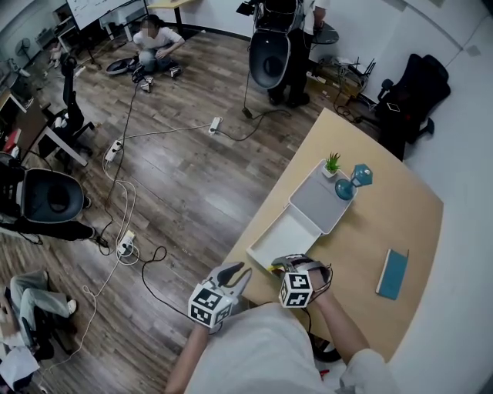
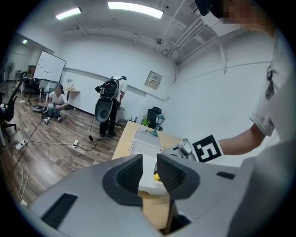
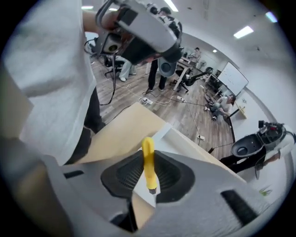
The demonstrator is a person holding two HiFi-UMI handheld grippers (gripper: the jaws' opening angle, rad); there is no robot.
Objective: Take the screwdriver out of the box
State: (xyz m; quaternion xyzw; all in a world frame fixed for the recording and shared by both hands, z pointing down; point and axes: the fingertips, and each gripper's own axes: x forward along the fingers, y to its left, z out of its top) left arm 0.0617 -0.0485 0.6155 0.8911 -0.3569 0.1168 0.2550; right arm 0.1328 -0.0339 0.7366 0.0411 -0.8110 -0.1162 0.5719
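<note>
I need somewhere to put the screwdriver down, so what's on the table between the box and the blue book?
Nothing: in the head view the table between box and book is bare.

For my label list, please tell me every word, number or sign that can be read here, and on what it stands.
No text can be read.
Whiteboard: writing too small.
Framed wall notice: blurred.
Marker cubes: square patterns only, no letters.

Ceiling lights shine evenly (fisheye edges darken).
</note>
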